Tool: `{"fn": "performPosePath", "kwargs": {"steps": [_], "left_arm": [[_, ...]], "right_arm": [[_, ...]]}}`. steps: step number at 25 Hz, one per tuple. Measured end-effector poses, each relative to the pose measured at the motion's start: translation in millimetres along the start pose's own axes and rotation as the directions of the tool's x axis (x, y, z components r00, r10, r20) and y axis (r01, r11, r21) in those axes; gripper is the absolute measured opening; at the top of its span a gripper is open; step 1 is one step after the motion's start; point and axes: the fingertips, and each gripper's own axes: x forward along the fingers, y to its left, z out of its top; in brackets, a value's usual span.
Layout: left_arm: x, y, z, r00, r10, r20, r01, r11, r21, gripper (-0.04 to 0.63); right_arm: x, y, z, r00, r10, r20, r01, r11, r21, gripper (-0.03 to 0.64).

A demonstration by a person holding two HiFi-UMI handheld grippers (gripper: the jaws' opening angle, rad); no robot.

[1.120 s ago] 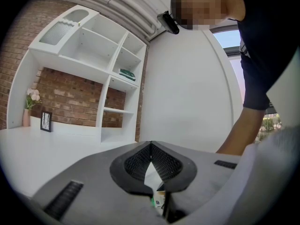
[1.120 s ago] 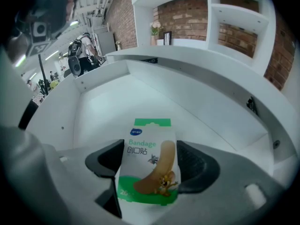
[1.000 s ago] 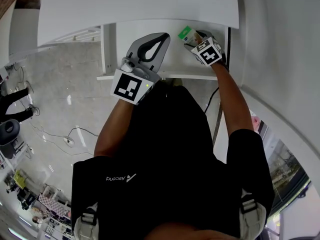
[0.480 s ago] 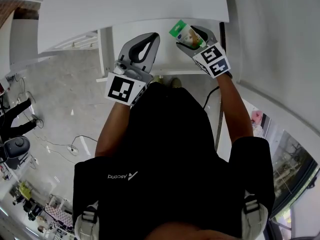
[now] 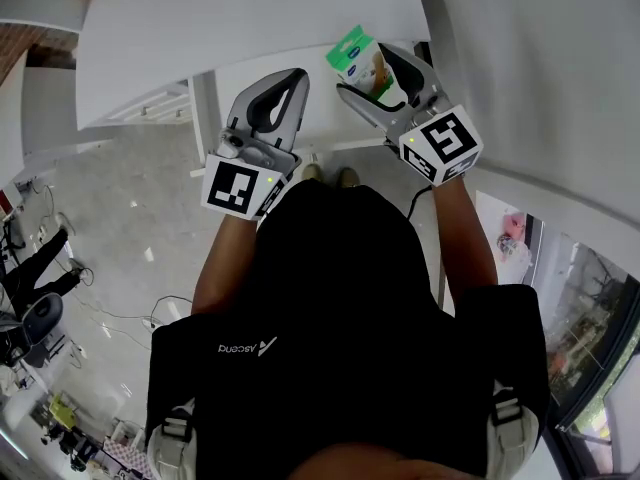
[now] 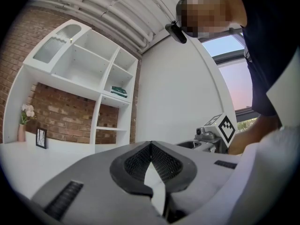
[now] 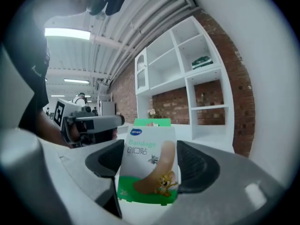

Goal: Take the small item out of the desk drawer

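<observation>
My right gripper (image 5: 372, 76) is shut on a small green-and-white bandage box (image 5: 357, 61), held upright above the open white desk drawer (image 5: 330, 140). In the right gripper view the bandage box (image 7: 149, 161) stands clamped between both jaws, its printed face toward the camera. My left gripper (image 5: 283, 86) hovers beside it to the left, jaws shut with nothing between them. In the left gripper view the closed fingertips (image 6: 151, 146) meet at a point, and the right gripper (image 6: 213, 134) shows off to the right.
The white desk top (image 5: 240, 28) runs across the top of the head view, a white wall at right. White shelving (image 6: 96, 78) on a brick wall stands behind the desk. A cable (image 5: 418, 200) hangs by the desk leg.
The right gripper has lifted the bandage box up and out of the drawer, toward the camera. The left gripper stayed shut and shifted slightly left.
</observation>
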Motion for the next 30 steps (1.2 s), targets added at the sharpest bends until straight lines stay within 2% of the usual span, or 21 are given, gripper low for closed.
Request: {"fn": "performPosePath", "kwargs": {"steps": [5,10,20,30], "left_arm": [[-1.6,-25.4,20.3,0.998,-0.029,0.049,0.028,0.999,0.026,-0.002],[-2.2,-27.7,24.5,0.998,-0.042,0.049,0.041,0.999,0.032,-0.002],[1.2,-32.7,35.7,0.994,-0.072,0.077,0.069,0.997,0.036,-0.002],[-4.6,-26.6,35.4,0.996,-0.051,0.072,0.048,0.998,0.037,-0.002]], "right_arm": [[-35.1,16.8,30.3,0.992,-0.001,0.126,-0.002,1.000,0.022,0.350],[-49.2,23.2,41.1,0.980,-0.024,0.197,0.016,0.999,0.042,0.350],[-52.4,27.8,50.7,0.973,-0.042,0.228,0.034,0.999,0.039,0.349],[-53.1,29.3,55.2,0.968,-0.057,0.246,0.048,0.998,0.041,0.350]]}}
